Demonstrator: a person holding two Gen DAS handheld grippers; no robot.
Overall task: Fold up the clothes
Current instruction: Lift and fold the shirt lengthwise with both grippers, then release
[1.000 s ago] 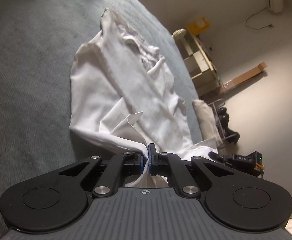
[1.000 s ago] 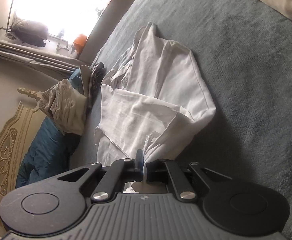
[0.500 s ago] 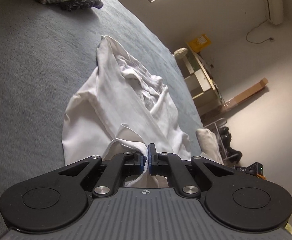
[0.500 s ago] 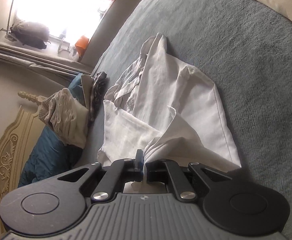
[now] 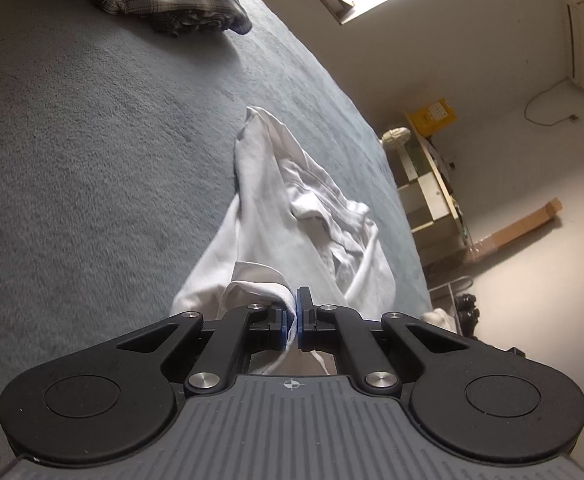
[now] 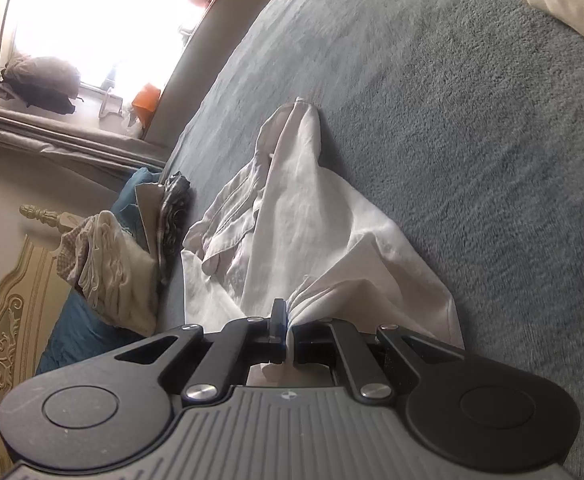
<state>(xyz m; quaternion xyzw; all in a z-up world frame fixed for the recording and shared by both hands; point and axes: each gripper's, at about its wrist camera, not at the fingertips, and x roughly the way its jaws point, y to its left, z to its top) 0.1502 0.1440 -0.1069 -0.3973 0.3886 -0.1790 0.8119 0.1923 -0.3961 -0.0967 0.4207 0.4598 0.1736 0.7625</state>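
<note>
One crumpled white cloth shirt point(image 5: 288, 216) on one grey fuzzy blanket point(image 5: 92, 152). Near edge pinched tight by both the left claw point(image 5: 292, 322) and the right claw point(image 6: 288, 330). One dark checked cloth bundle point(image 5: 172, 4) far off, left.

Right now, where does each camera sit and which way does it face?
Left wrist: on the left gripper, looking along its fingers across the grey bed toward a shelf by the wall; only its own jaws show, shut on the white garment.
Right wrist: on the right gripper, facing a bright window and clothes pile; only its jaws show, shut on the same cloth.
Shared: the white garment and the bed.
</note>
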